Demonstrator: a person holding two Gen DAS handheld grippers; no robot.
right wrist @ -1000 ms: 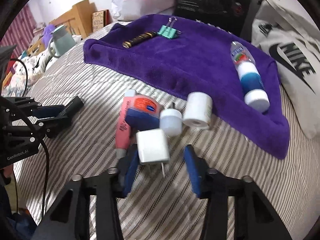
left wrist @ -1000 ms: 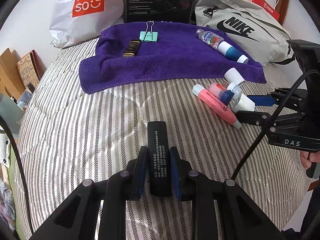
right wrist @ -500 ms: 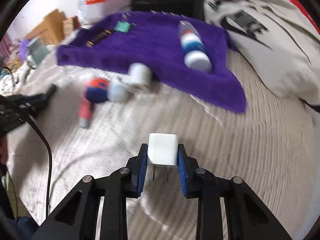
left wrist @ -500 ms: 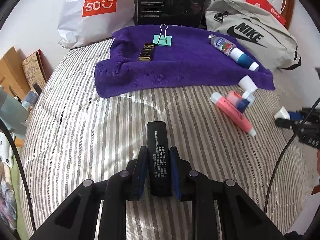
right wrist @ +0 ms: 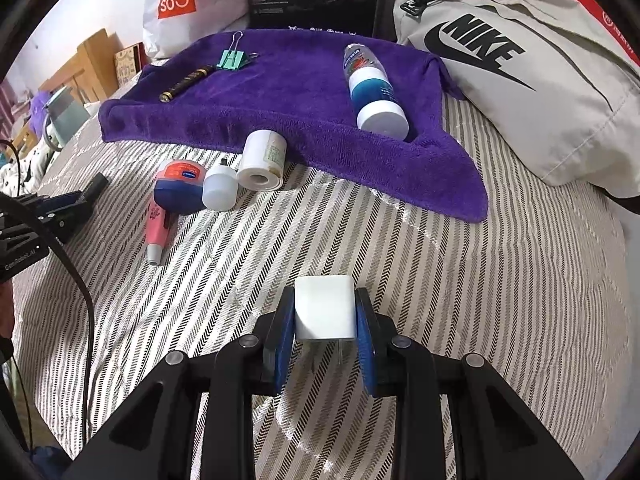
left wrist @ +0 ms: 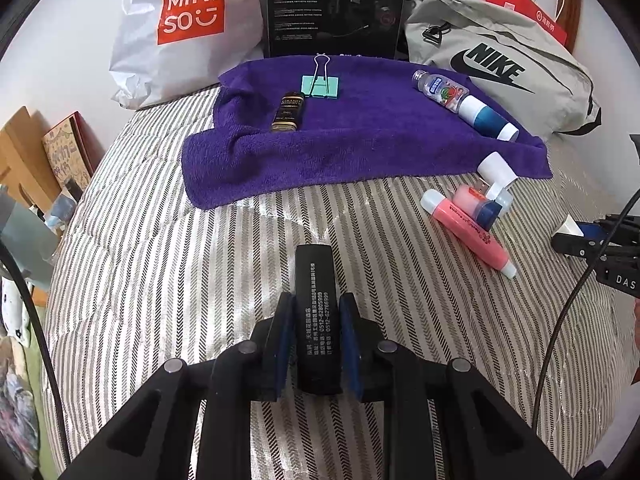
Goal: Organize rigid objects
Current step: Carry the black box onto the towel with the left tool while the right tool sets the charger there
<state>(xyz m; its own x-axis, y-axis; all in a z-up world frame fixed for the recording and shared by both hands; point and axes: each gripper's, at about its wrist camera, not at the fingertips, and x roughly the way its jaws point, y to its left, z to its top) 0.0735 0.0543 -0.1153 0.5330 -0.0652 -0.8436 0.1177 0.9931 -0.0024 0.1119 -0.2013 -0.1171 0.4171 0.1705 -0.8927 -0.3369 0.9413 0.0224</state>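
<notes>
The left gripper [left wrist: 316, 328] is clamped on a black bar [left wrist: 318, 308] with white print, held just above the striped bedspread [left wrist: 160, 260], with much of the bar jutting past the pads; I'd worry it could pivot or slide out if swung fast, since only its lower half is pinched. Ahead of it the purple towel [left wrist: 360, 140] already carries a dark bottle [left wrist: 288, 114], a green clip [left wrist: 320, 86] and a blue-and-white bottle [left wrist: 464, 104], so that looks like the place things go. The towel's near edge is bunched into a ridge, and a low approach could snag it and drag those three about. Further right, just off the towel, a pink tube [right wrist: 158, 228], a red-and-blue tub [right wrist: 178, 190], a small white cap piece [right wrist: 220, 188] and a white roll [right wrist: 262, 160] lie packed together, touching; nudge one and the roll may trundle off. The right gripper [right wrist: 324, 328] is shut on a white plug [right wrist: 324, 308], prongs pointing back toward the handle, well clear of the heap. Its smooth sides could slip, and the soft bedding would let it topple if set down carelessly. The Nike bag [right wrist: 520, 80] crowds the towel's right edge, leaving little room there.
</notes>
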